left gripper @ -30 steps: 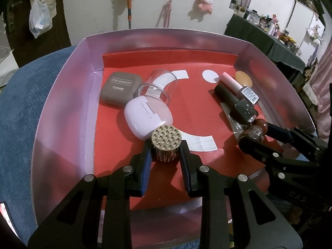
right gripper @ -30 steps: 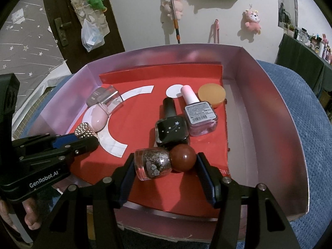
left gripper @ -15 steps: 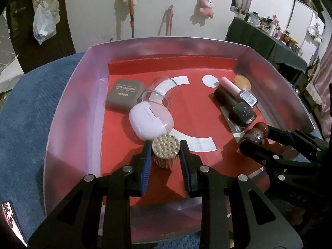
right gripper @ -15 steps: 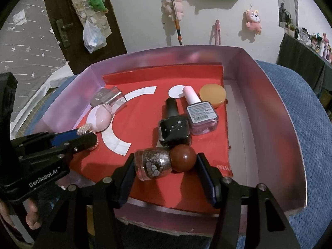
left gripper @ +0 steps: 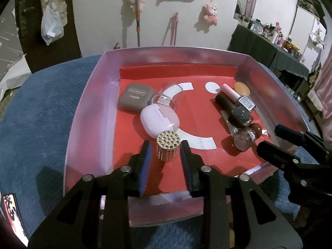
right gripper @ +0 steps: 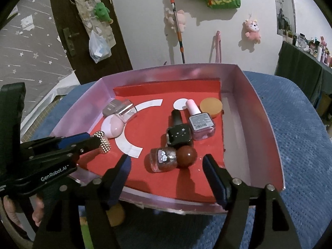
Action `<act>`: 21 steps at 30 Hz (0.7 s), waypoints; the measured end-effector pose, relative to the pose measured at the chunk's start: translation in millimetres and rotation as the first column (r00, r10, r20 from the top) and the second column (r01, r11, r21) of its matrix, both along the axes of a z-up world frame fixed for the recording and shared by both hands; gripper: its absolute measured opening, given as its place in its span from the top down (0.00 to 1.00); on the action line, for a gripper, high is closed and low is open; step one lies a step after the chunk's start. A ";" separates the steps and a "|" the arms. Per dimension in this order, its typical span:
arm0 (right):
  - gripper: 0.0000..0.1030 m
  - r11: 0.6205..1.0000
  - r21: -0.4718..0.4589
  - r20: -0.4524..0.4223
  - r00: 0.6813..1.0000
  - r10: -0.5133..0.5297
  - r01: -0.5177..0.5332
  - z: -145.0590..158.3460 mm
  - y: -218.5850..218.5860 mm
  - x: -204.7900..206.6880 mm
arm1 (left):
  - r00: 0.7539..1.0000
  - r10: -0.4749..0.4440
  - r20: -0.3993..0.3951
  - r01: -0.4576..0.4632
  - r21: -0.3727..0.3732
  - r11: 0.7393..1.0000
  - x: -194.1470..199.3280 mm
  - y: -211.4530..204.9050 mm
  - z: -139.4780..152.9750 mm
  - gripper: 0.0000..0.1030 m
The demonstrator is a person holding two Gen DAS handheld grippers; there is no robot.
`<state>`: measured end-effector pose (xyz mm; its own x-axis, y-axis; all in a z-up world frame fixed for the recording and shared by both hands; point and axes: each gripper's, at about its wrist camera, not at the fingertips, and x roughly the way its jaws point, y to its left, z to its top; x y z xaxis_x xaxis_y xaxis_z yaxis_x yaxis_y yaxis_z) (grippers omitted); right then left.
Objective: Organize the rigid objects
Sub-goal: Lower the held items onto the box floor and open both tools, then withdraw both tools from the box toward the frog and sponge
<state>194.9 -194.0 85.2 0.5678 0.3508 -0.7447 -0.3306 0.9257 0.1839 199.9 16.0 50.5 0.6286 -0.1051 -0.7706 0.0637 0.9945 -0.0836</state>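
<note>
Our left tool (left gripper: 166,145) is spread, its fingers either side of the gold studded cylinder (left gripper: 168,149) without touching it; the cylinder stands on the box's (left gripper: 89,112) red floor, beside the pink case (left gripper: 159,121). Our right tool (right gripper: 167,164) gapes wide before the glitter polish bottle (right gripper: 165,159), which lies loose near the black bottle (right gripper: 178,133).

"GenRobot.AI" on left tongs (right gripper: 94,143)

Tray (left gripper: 89,112) set on a cloth-covered surface (left gripper: 41,108), studded cylinder (left gripper: 168,146) upright near its front edge, rounded case (left gripper: 159,119) just behind it, flat compact (left gripper: 136,97) at back left, three bottles (right gripper: 179,133) grouped at right, round jar (right gripper: 211,106) behind them.
</note>
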 end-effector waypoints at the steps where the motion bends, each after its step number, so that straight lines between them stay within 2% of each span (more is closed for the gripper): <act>1: 0.27 1.000 0.004 0.004 1.000 -0.001 0.001 1.8 -0.9 -1.5 | 1.000 0.002 0.004 -0.002 -0.002 1.000 -1.4 0.9 0.9 0.49; 2: 0.27 1.000 0.008 0.008 1.000 -0.002 0.002 3.6 -1.5 -3.4 | 1.000 0.004 0.013 -0.004 -0.007 1.000 -3.6 1.9 2.4 0.32; 4: 0.23 1.000 0.011 0.016 1.000 -0.003 0.003 5.5 -3.0 -6.3 | 0.999 -0.013 0.035 0.014 -0.021 1.000 -8.9 0.0 7.0 0.32; 9: 0.22 1.000 0.026 0.033 0.999 -0.004 0.003 12.1 -5.1 -14.5 | 0.998 -0.012 0.069 0.010 0.029 1.000 -19.1 -5.1 15.1 0.31; 15: 0.13 0.999 0.043 0.056 0.998 -0.003 0.001 20.2 -8.9 -25.2 | 0.996 0.001 0.092 -0.002 0.014 1.000 -28.6 1.1 23.0 0.17; 17: 0.10 0.999 0.048 0.063 0.998 -0.002 -0.001 21.7 -9.5 -28.3 | 0.995 0.007 0.099 -0.009 0.014 1.000 -31.4 2.7 24.9 0.08; 21: 0.04 0.998 0.062 0.081 0.997 0.006 -0.011 26.8 -9.8 -36.2 | 0.994 0.016 0.113 -0.017 0.009 1.000 -39.0 5.6 27.2 0.05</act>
<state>158.7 -203.8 112.0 0.6216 0.4002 -0.6734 -0.3546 0.9103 0.2137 161.0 21.6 77.8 0.7130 -0.0866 -0.6958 0.0559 0.9962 -0.0666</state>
